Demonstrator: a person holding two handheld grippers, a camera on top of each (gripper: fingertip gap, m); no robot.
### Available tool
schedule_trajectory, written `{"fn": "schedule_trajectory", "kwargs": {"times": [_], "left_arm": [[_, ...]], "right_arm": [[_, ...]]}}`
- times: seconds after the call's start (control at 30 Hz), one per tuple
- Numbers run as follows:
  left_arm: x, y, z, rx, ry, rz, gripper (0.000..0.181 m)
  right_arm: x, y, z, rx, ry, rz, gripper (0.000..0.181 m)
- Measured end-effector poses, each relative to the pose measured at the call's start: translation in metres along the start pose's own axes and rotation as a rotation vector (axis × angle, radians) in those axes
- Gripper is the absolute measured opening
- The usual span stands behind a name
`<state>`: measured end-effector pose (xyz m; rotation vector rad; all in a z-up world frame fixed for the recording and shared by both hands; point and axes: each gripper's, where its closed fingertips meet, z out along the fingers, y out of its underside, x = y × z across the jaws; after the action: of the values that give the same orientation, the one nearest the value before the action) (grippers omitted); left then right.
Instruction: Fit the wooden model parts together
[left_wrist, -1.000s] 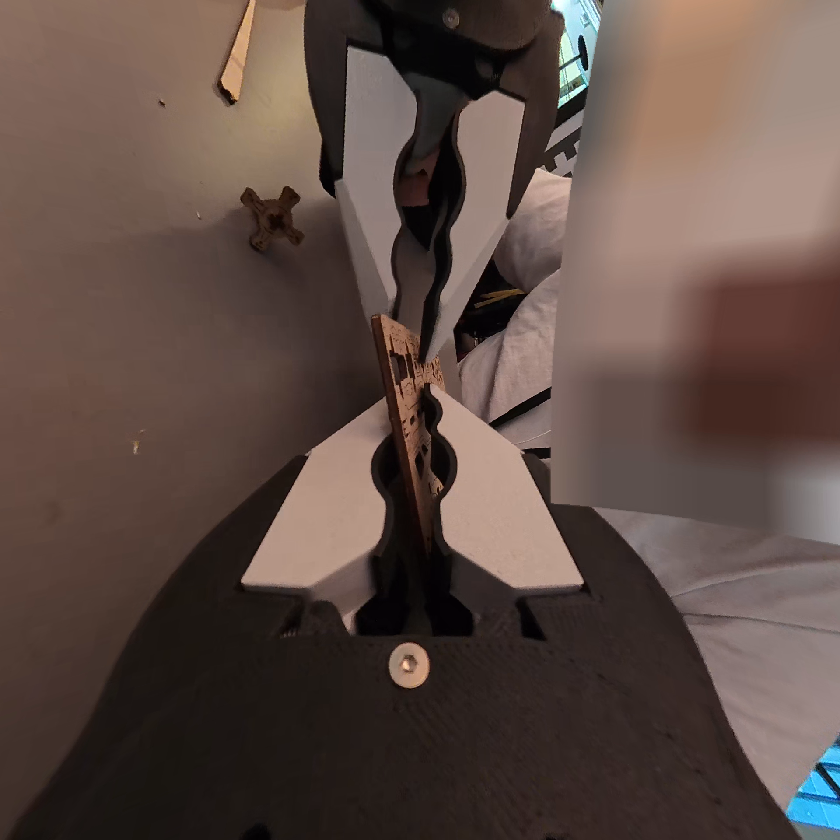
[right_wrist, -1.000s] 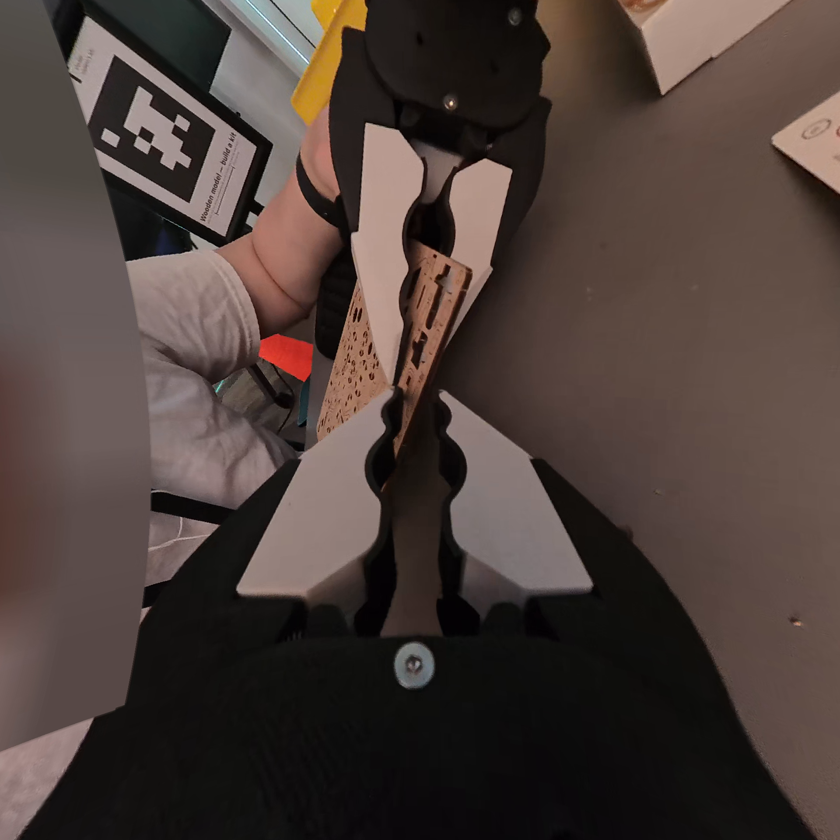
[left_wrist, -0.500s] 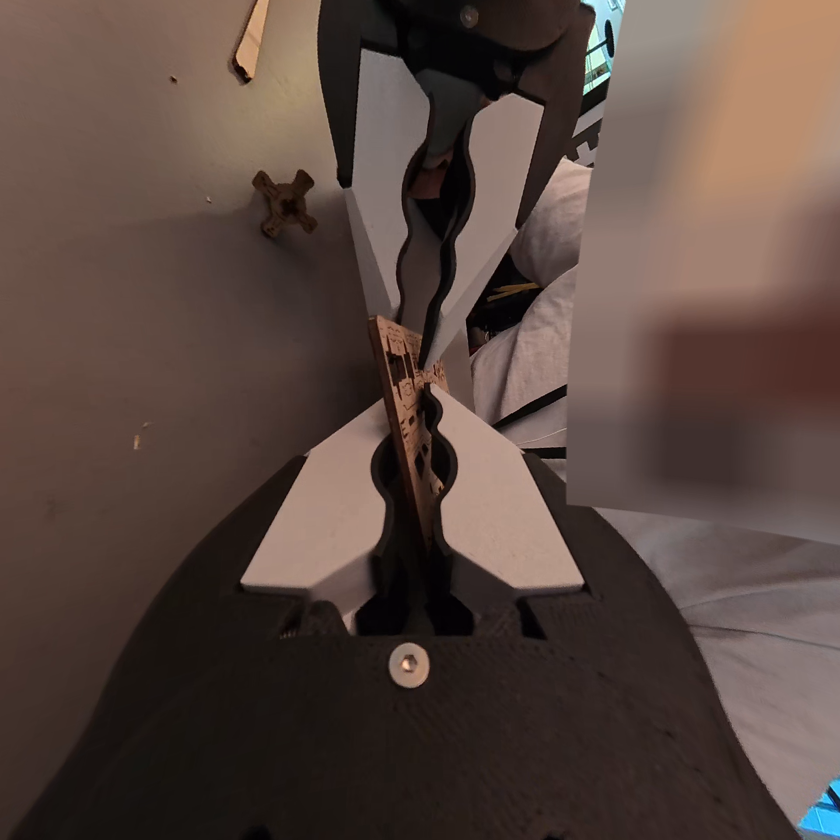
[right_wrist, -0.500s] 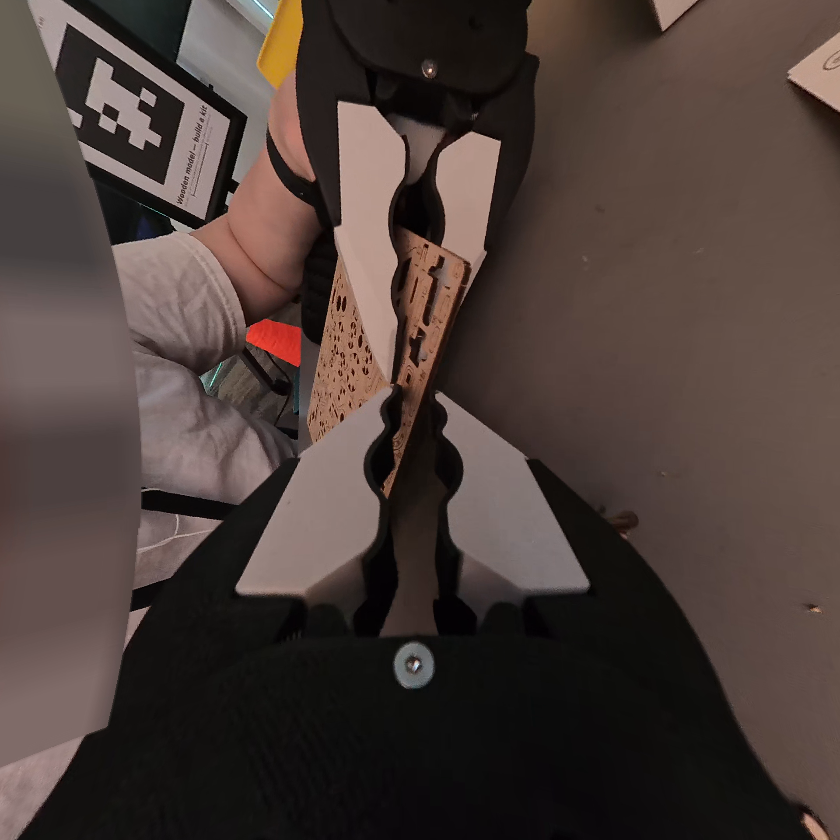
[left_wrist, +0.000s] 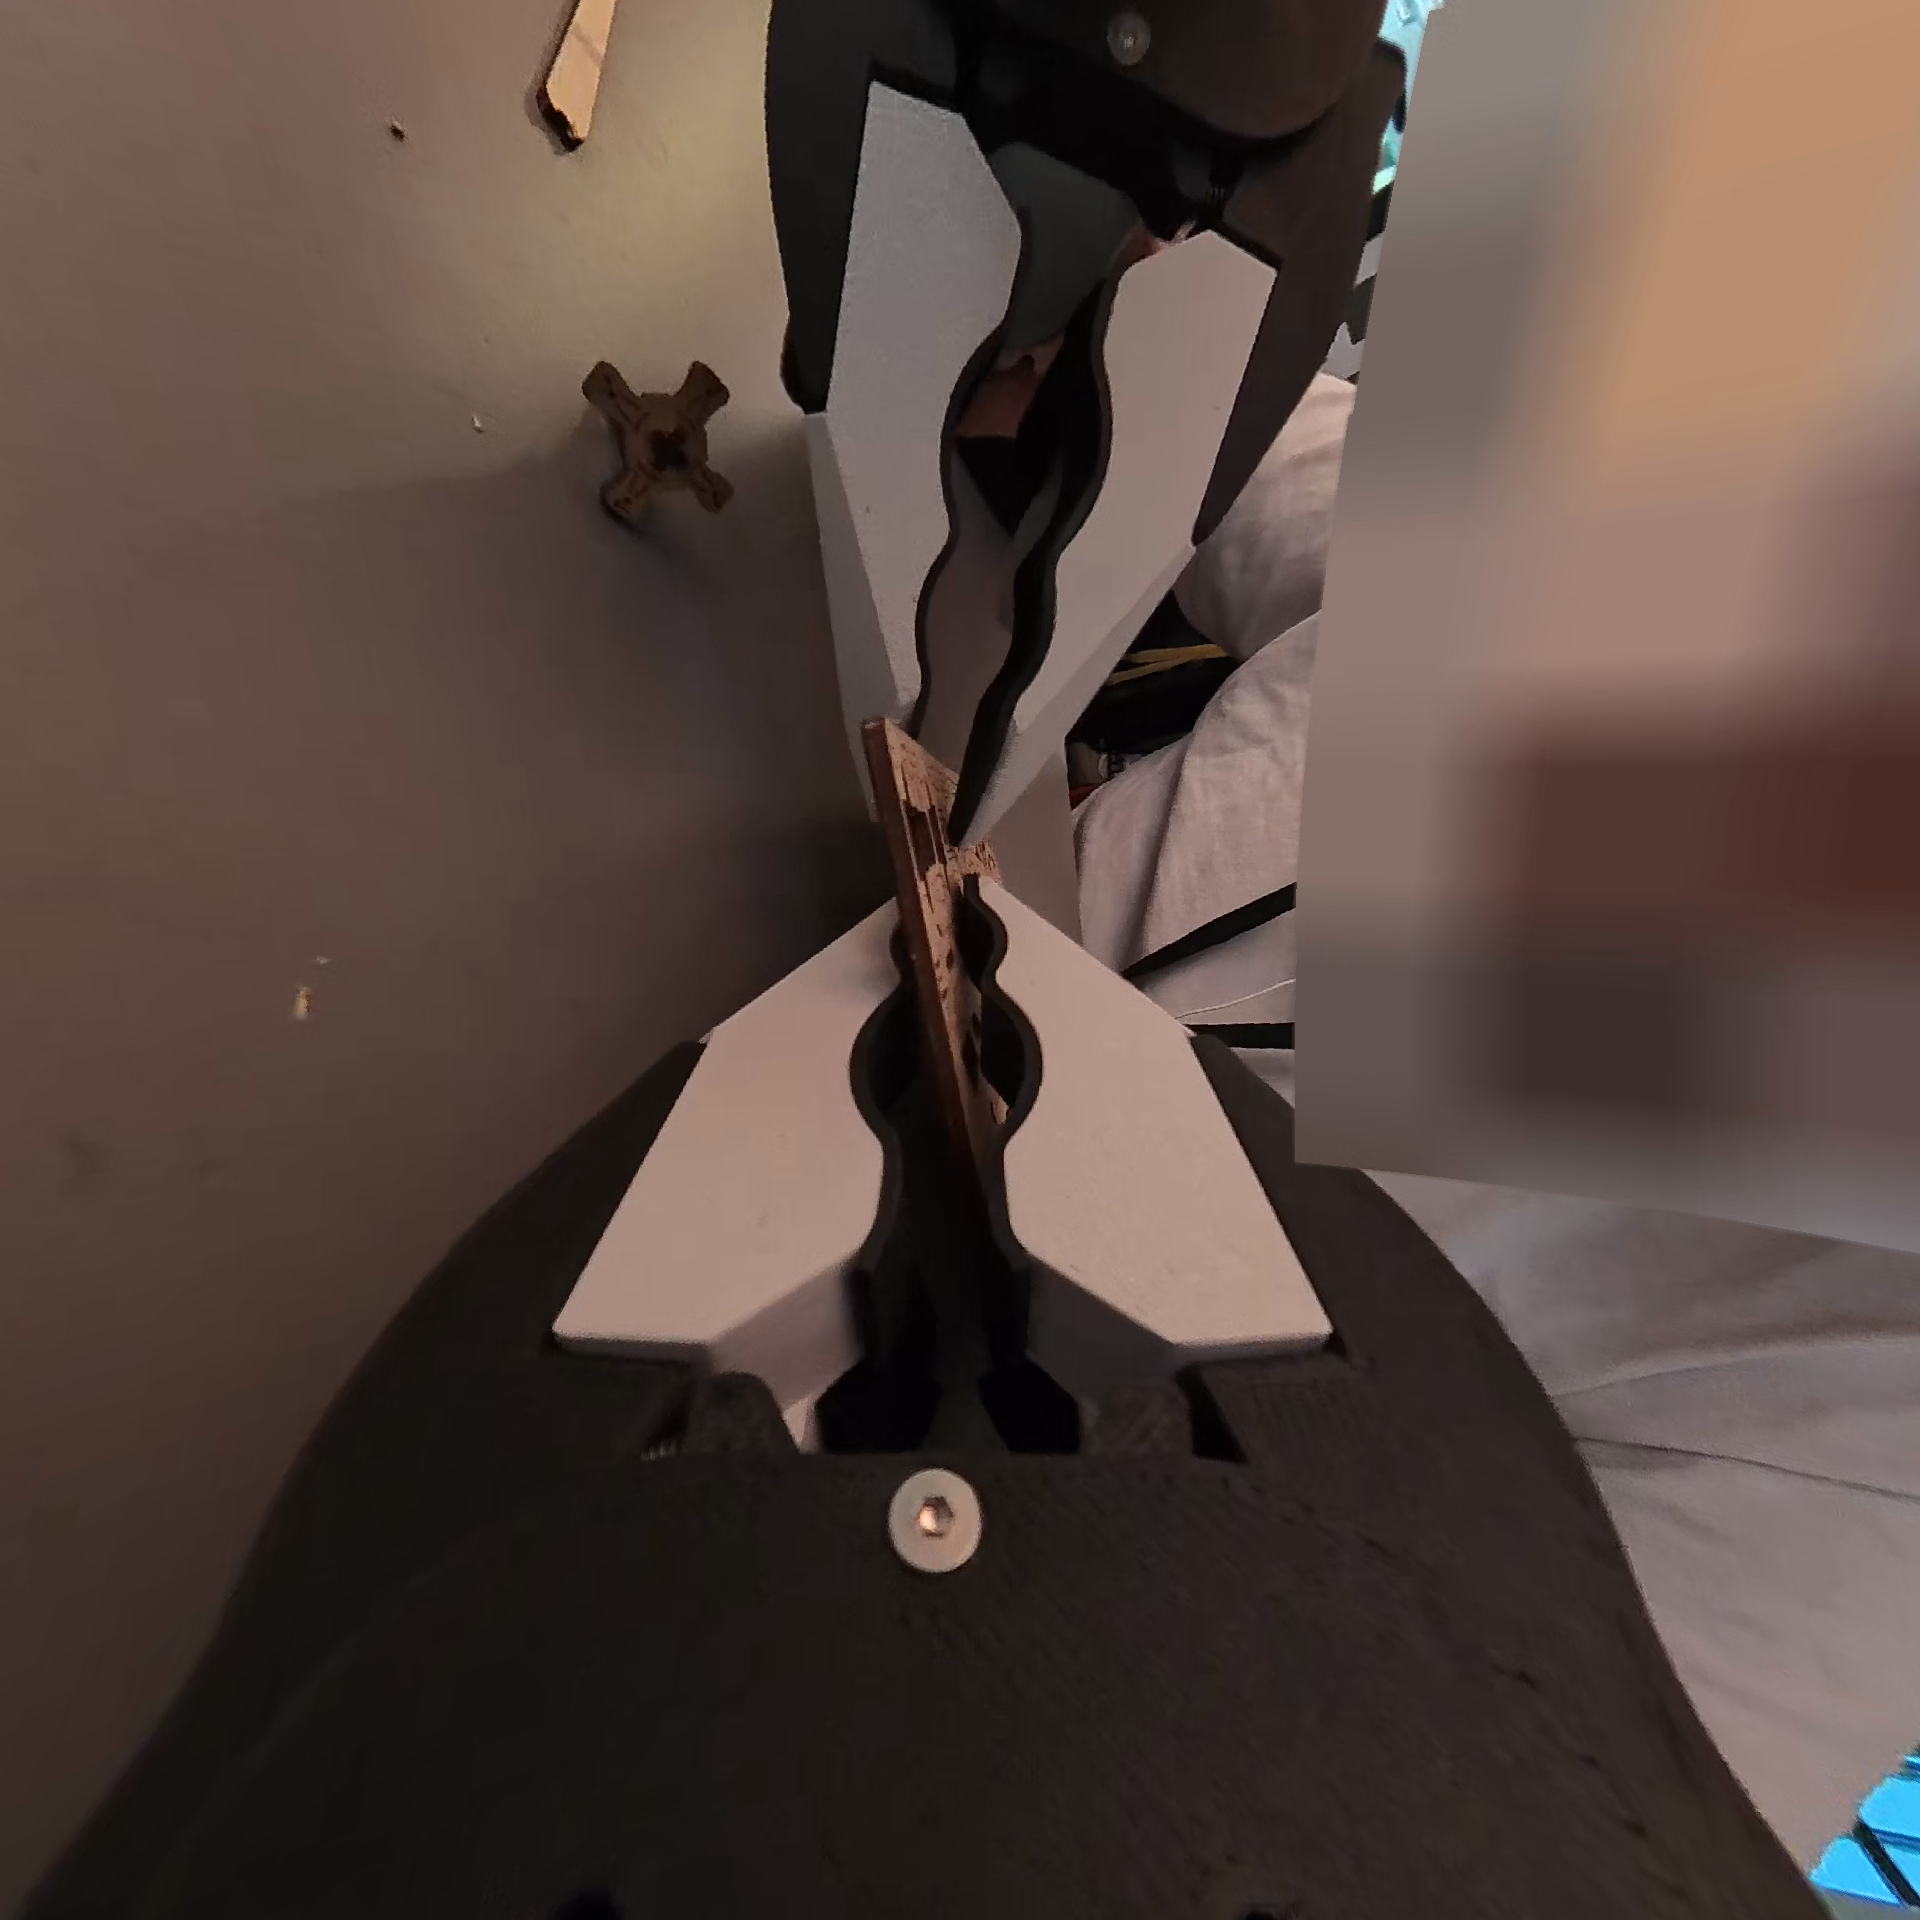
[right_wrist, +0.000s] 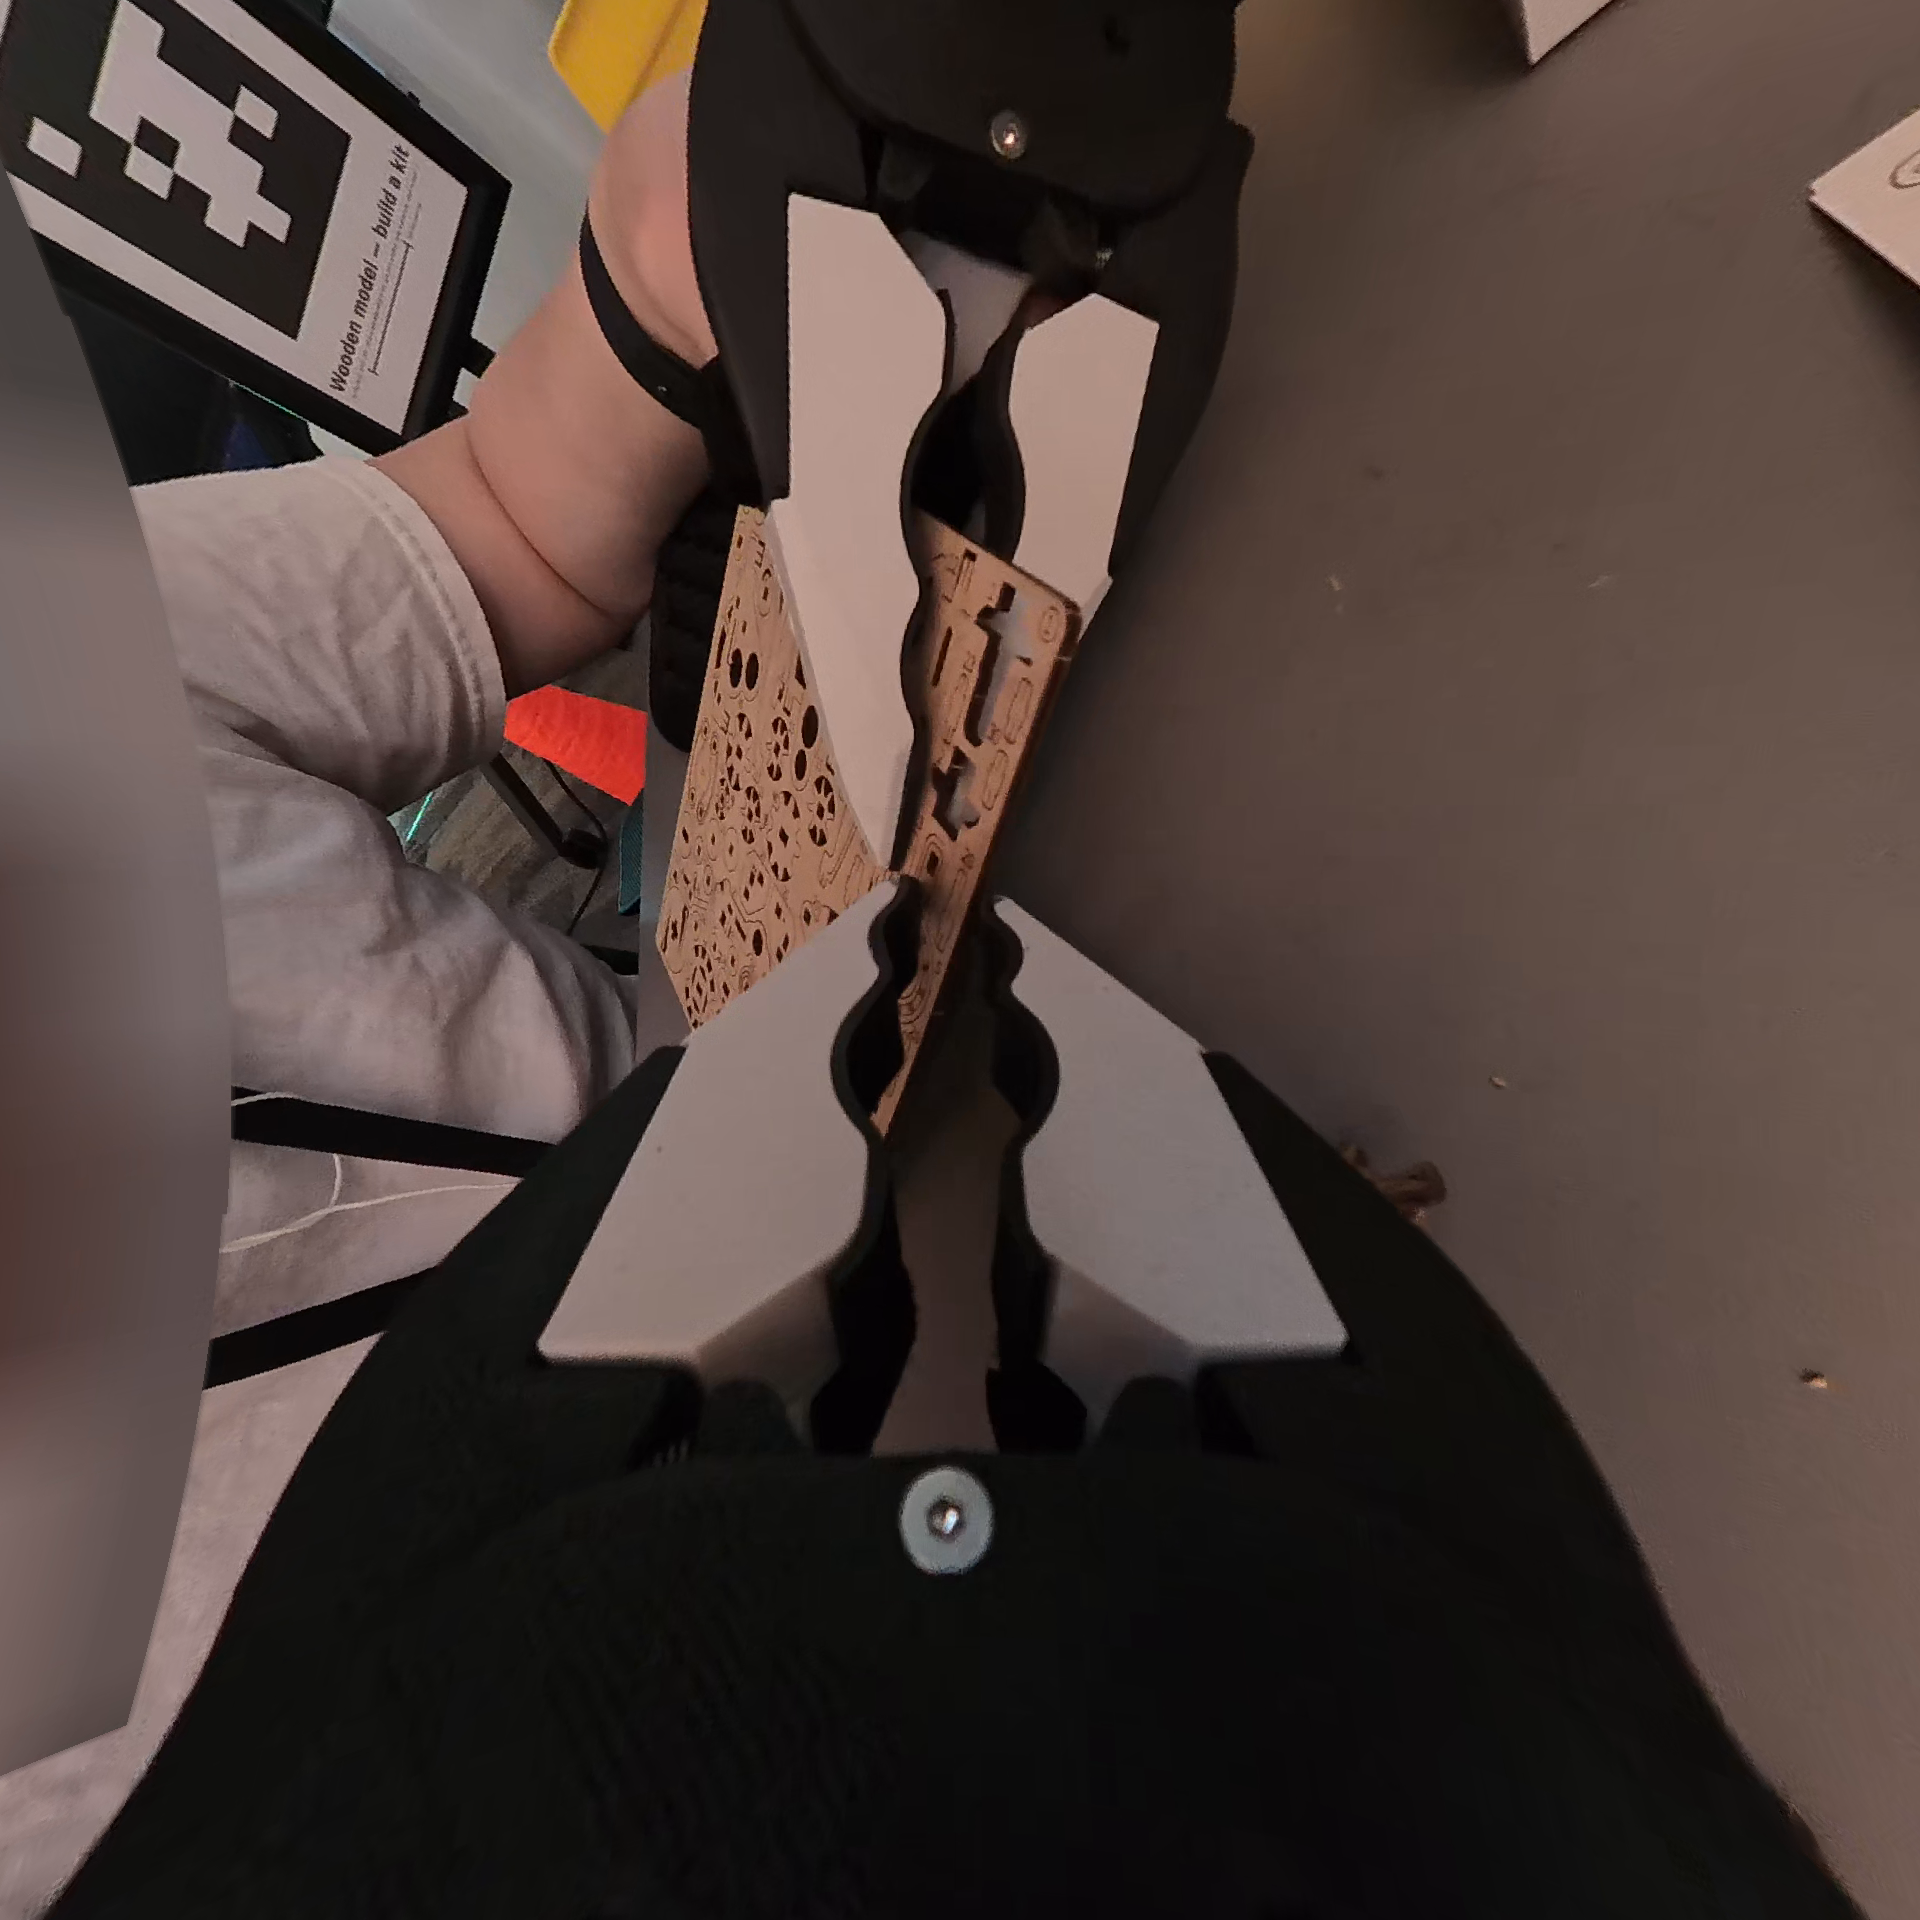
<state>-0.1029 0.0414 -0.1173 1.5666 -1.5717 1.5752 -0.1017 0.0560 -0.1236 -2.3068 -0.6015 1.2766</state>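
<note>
A thin laser-cut wooden sheet (right_wrist: 748, 831) with many small cut-out parts is held in the air above the grey table (right_wrist: 1507, 831). My left gripper (left_wrist: 940, 914) is shut on one edge of it; in the left wrist view the sheet (left_wrist: 902, 790) shows edge-on between the fingers. My right gripper (right_wrist: 945, 899) faces it from the other side, with its jaws closed down on the sheet's opposite edge. Each gripper shows in the other's view, the right (left_wrist: 951, 790) and the left (right_wrist: 997, 727).
A small cross-shaped wooden piece (left_wrist: 660, 452) and a pale wooden strip (left_wrist: 571, 73) lie on the table. A framed marker card (right_wrist: 208, 177), a person's forearm (right_wrist: 582, 499) in a white sleeve, a white paper (right_wrist: 1870, 208) and a small wood bit (right_wrist: 1403, 1184) are nearby. My left and right fingertips are right by each other.
The two grippers have drawn slightly closer and tilted, so the background has slid sideways in both views. Both still hold the wooden sheet between them.
</note>
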Motion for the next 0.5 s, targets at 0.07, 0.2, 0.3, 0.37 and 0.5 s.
{"fn": "schedule_trajectory", "kwargs": {"times": [0.07,0.2,0.3,0.37,0.5], "left_arm": [[0.001,0.001,0.001,-0.007,0.025,-0.014,0.002],[0.001,0.0,0.001,0.004,0.045,-0.034,0.005],[0.002,-0.002,0.0,0.013,0.052,-0.025,0.002],[0.001,-0.003,0.0,0.018,0.038,-0.024,0.002],[0.0,-0.002,0.0,0.017,0.037,-0.024,0.003]], "right_arm": [[-0.002,0.001,0.001,-0.007,-0.021,0.008,0.009],[0.0,-0.001,0.0,0.008,-0.022,0.019,0.009],[-0.003,-0.005,-0.002,0.038,-0.07,0.046,0.008],[-0.002,-0.005,-0.004,0.037,-0.071,0.043,0.008],[0.001,-0.01,-0.01,0.067,-0.063,0.042,0.006]]}}
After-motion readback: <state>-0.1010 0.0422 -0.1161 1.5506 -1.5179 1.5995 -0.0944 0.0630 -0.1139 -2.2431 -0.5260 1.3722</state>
